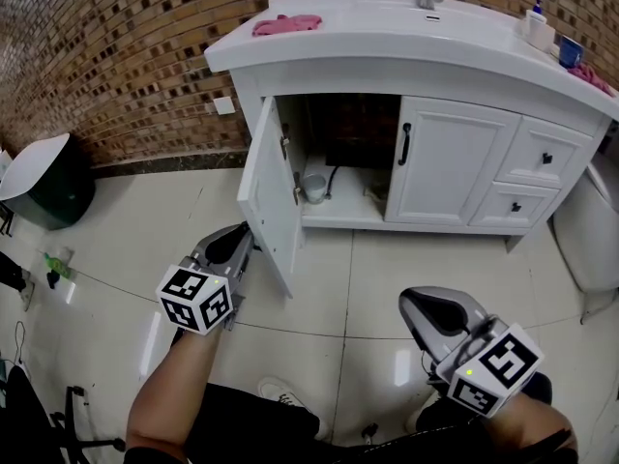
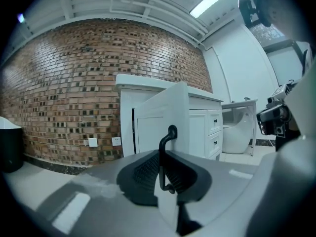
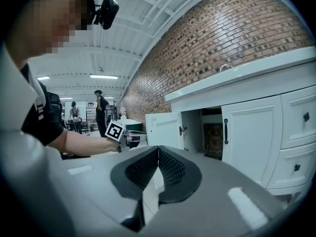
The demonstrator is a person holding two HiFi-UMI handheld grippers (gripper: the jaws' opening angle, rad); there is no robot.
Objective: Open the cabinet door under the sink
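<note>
Our L gripper: jaws narrow, pinched on the black handle of the cabinet door. The handle's long axis stands upright, dead ahead btwn the pads. In the head view the door sits under the sink, hinged at the left of the opening, w/ its free edge swung out toward us, so it's already well open. L is the hand on it. Our R gripper has its jaws together on nothing; it's low and well apart to the right, facing the closed right door. We reckon any further swing must follow the hinge arc, outward and left.
</note>
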